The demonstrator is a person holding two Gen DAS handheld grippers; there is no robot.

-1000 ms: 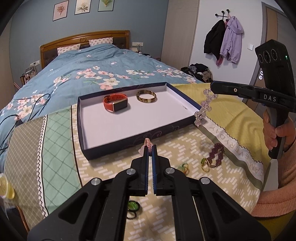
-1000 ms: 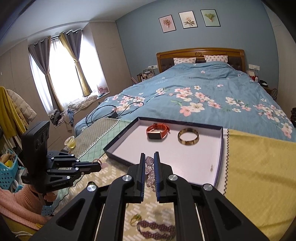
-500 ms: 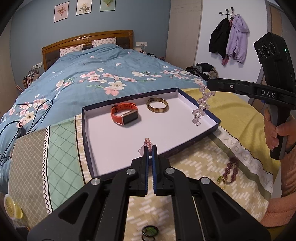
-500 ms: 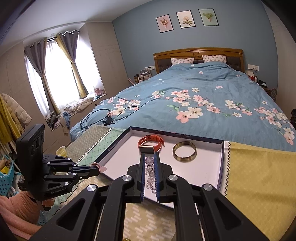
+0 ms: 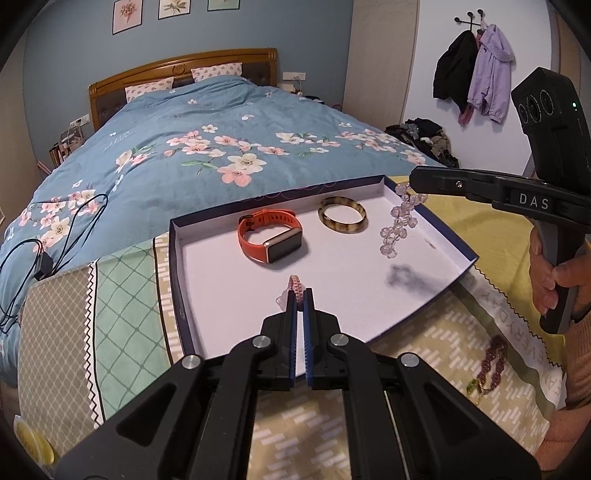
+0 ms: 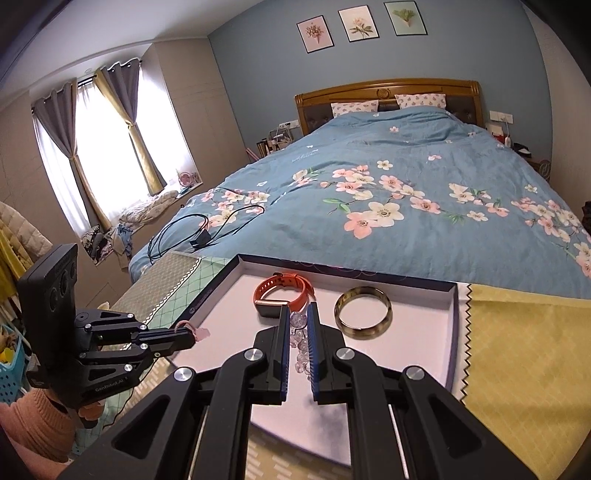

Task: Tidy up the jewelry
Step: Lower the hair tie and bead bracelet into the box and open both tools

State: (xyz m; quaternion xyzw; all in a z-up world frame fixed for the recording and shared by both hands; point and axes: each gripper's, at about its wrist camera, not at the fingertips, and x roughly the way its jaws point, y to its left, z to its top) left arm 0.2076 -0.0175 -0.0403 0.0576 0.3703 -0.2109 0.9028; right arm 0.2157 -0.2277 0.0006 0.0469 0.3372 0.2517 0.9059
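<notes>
A blue floral duvet covered the bed, a black cable coiled on it. Two jackets hung on wall hooks. Curtains framed the bright window.

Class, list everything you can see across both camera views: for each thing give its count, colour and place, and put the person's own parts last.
tray: one, navy rim, white floor, on the patchwork cloth.
watch: one, orange strap, in tray, far left.
bangle: one, brown-amber, in tray, right of watch.
crystal bracelet: one, clear beads, hanging over the tray's right part.
pink cord bracelet: one, pink braided, over the tray's near edge.
purple bead bracelet: one, purple, on cloth right of tray.
bed: one, blue floral quilt, behind tray.
pictures: three, flower prints, wall above headboard.
coats: black and lilac, on wall hooks.
left gripper: black, shut on cord bracelet.
right gripper: black, shut on crystal bracelet.
right hand: one, on gripper handle.
</notes>
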